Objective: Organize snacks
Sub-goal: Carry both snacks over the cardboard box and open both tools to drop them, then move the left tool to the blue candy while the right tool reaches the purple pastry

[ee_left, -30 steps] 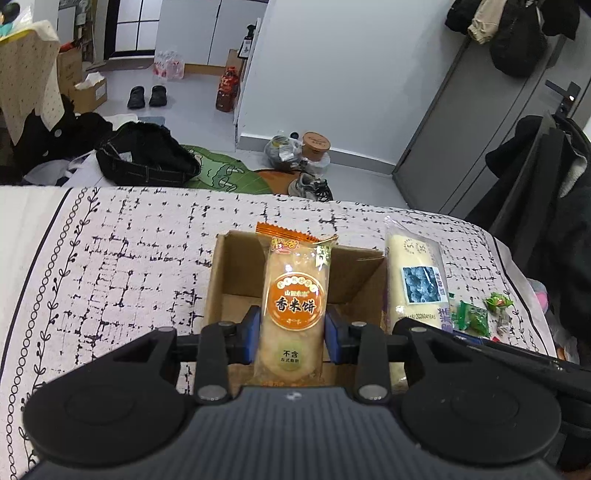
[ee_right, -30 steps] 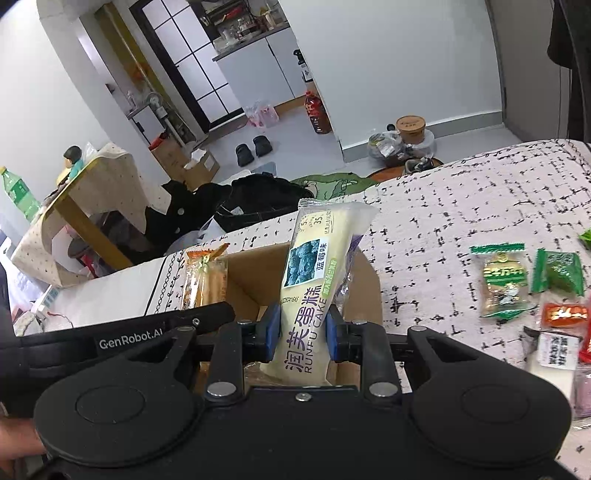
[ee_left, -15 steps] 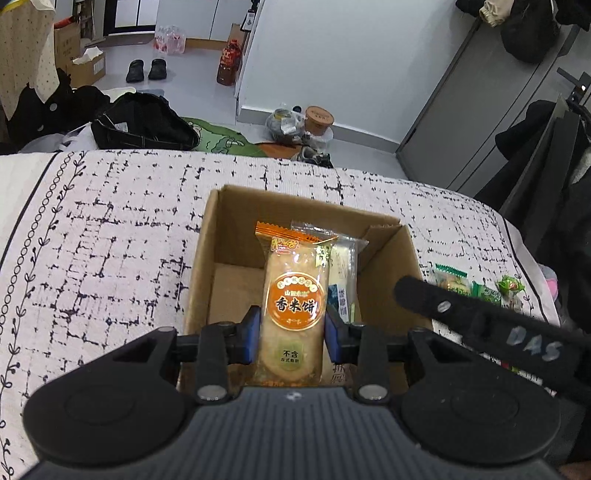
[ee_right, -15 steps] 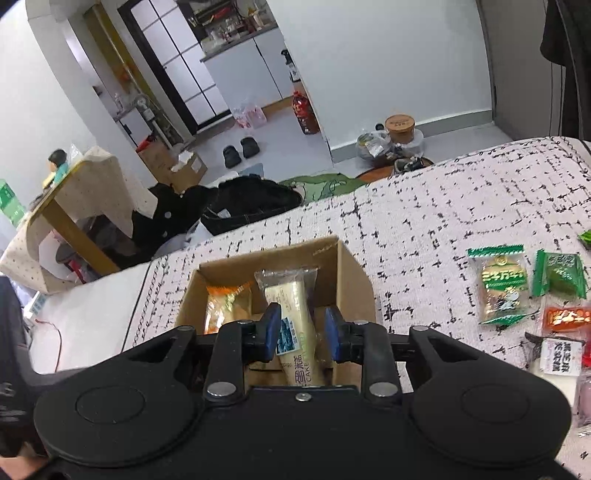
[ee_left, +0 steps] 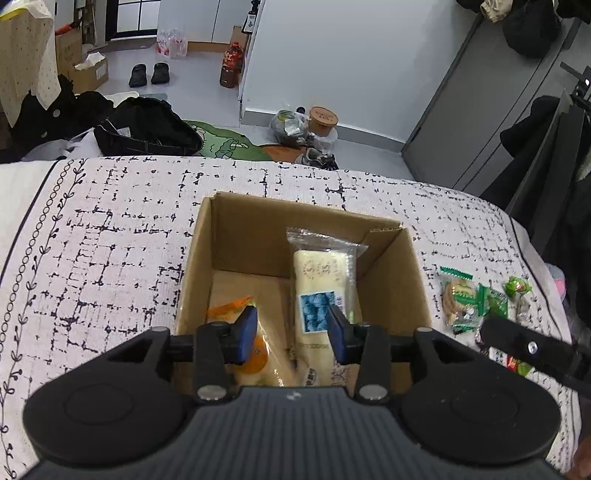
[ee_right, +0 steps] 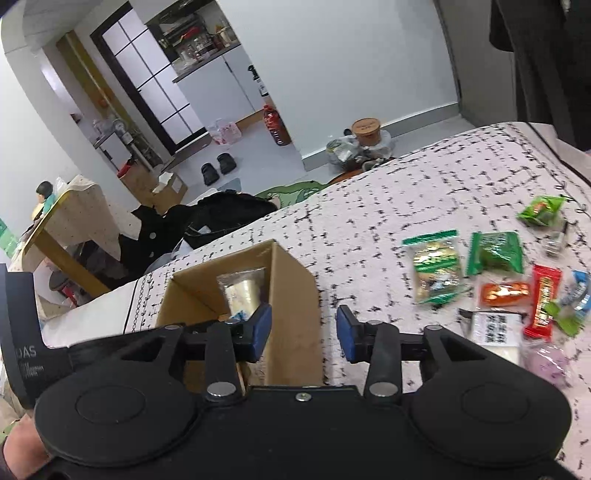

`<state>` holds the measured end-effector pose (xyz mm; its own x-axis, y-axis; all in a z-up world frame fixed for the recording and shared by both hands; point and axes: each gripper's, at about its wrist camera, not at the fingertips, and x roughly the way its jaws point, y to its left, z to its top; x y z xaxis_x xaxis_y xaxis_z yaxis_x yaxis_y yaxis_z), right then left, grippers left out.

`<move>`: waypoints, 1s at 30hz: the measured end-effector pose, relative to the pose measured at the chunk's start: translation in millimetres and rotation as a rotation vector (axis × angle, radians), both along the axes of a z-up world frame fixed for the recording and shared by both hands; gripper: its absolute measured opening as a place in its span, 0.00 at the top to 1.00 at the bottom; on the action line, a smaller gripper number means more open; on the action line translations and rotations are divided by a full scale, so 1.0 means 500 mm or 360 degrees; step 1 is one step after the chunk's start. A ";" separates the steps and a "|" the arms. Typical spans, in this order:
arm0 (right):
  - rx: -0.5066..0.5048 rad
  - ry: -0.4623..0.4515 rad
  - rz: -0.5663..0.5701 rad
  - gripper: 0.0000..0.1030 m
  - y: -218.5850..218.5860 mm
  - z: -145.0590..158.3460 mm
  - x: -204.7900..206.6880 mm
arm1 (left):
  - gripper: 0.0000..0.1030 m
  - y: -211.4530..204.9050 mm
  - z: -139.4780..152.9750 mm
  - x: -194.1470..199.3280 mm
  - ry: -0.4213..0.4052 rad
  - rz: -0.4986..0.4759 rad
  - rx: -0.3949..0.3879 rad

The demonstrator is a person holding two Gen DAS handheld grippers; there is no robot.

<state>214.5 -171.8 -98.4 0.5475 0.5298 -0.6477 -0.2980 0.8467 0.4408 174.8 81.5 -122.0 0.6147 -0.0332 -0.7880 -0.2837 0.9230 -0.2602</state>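
Two snacks, a rice cracker pack and a blueberry cake, lie in the cardboard box at frame centre, both the left hand-held gripper and right hand-held gripper spread empty, while loose snacks at right wait on the bed.

Home interior, lived-in. Evidence: patterned cloth over the work surface; slippers and oil bottle on floor; coats hung by grey door; kitchen w/ cabinets behind glazed door; black bag; green rug.
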 end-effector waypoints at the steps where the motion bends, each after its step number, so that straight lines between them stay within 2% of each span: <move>1: -0.0009 -0.0001 -0.0003 0.58 -0.006 -0.001 -0.003 | 0.56 0.000 0.001 0.000 -0.0002 0.0004 -0.0009; 5: -0.0044 0.0010 -0.0023 0.56 -0.036 -0.007 -0.008 | 0.51 -0.009 0.002 -0.005 0.0010 -0.0019 0.0002; 9: -0.0071 -0.0004 -0.0062 0.49 -0.070 -0.003 -0.012 | 0.48 -0.021 0.006 -0.013 0.0021 -0.0039 0.0000; 14: -0.0080 -0.0014 -0.0094 0.43 -0.110 0.007 -0.016 | 0.37 -0.044 0.029 -0.023 0.0009 -0.0066 0.0020; 19: -0.0076 -0.0041 -0.0121 0.25 -0.139 0.018 -0.020 | 0.29 -0.074 0.058 -0.027 -0.0023 -0.0110 0.0043; 30: -0.0092 -0.0077 -0.0177 0.08 -0.193 0.034 -0.024 | 0.14 -0.136 0.078 -0.021 -0.0048 -0.0222 0.0086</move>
